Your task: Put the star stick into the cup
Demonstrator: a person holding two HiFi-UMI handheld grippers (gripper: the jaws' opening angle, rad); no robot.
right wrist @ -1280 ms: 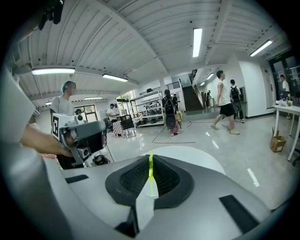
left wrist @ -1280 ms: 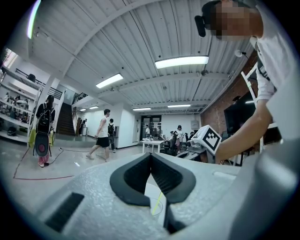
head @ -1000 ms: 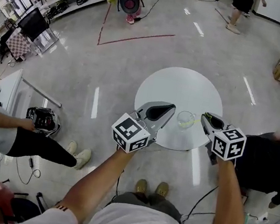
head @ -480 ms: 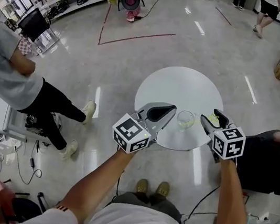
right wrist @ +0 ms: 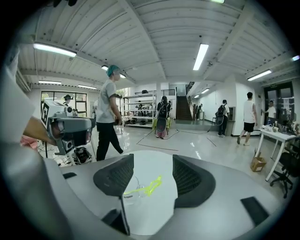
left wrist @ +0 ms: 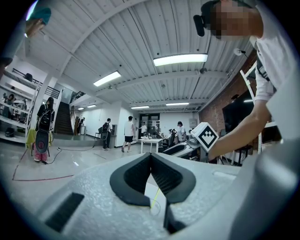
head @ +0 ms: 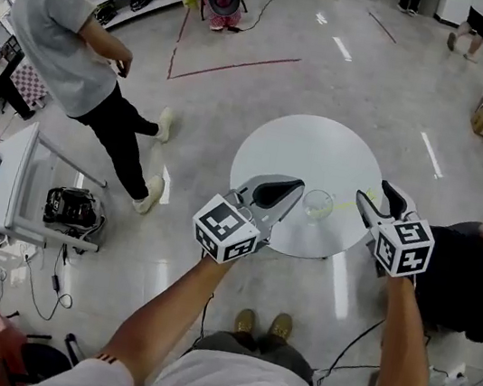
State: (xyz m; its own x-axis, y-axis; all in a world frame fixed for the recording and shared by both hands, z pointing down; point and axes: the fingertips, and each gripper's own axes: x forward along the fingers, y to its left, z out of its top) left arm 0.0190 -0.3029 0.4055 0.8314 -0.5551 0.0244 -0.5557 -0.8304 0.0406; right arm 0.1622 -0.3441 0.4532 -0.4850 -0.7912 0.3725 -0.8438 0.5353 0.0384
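A clear cup point(head: 317, 205) stands near the front of the round white table point(head: 308, 153). The yellow-green star stick point(head: 350, 202) leans in it, star end out over the rim toward my right gripper point(head: 379, 201). That gripper's jaws are opening, with nothing pressed between them. In the right gripper view the stick point(right wrist: 145, 188) and cup point(right wrist: 130, 193) lie just beyond its wide jaws point(right wrist: 150, 176). My left gripper point(head: 290, 188) hovers just left of the cup, jaws together. In the left gripper view point(left wrist: 151, 159) the stick point(left wrist: 154, 199) shows below them.
A person in a grey shirt point(head: 76, 32) stands on the floor far left, beside a white cart point(head: 13, 186). Dark trousers point(head: 476, 273) are close to the table's right. Red tape lines point(head: 236, 63) mark the floor behind the table.
The right gripper's jaws went from closed on the stick to wide apart and drew back to the right. The stick stays leaning in the cup. A person walked across the left.
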